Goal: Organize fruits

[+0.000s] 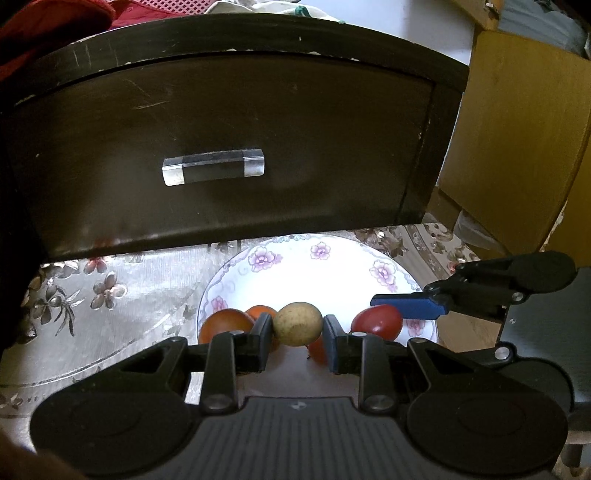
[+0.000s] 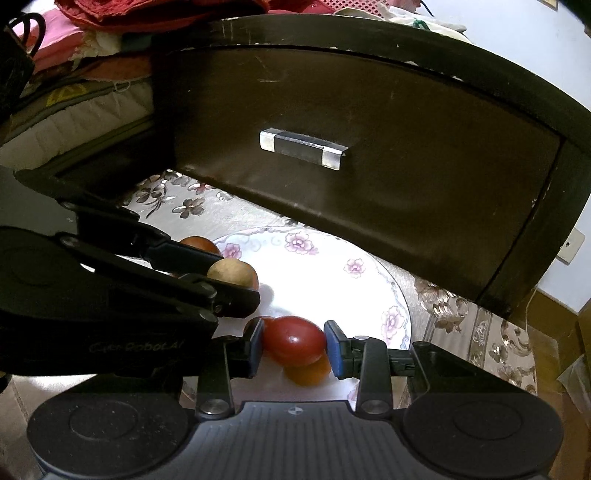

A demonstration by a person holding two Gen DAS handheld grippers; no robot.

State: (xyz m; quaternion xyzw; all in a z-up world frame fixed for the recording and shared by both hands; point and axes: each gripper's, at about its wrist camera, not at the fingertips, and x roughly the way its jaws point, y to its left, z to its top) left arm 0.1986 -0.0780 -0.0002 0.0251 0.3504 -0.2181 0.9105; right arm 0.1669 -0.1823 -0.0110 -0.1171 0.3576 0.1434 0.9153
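While hovering low over the flowered white plate (image 1: 325, 258), left gripper (image 1: 297, 330) pinching a tan round fruit (image 1: 297, 324) between its fingers (image 1: 263, 332), both pads pressed against the fruit's sides. Same fruit visible from the right wrist, held above the plate's left rim. Right gripper (image 2: 293, 347) clamped on a dark red oval fruit (image 2: 293, 339), blue pads (image 2: 334, 349) tight against either end, over the near part of the plate. Resting on the plate below: an orange fruit (image 2: 308, 371) directly under the red one, and a brownish-red fruit (image 1: 225, 325) with another orange one (image 1: 261, 312) just behind it at the left rim. Plate sitting on a table (image 1: 110, 306) covered in a shiny floral cloth. Right behind the plate, a dark wooden drawer front (image 1: 221, 147) with a clear block handle (image 1: 213, 167). Yellow wooden cabinet (image 1: 517, 147) off to the right, red fabric (image 2: 166, 14) piled beyond the drawer
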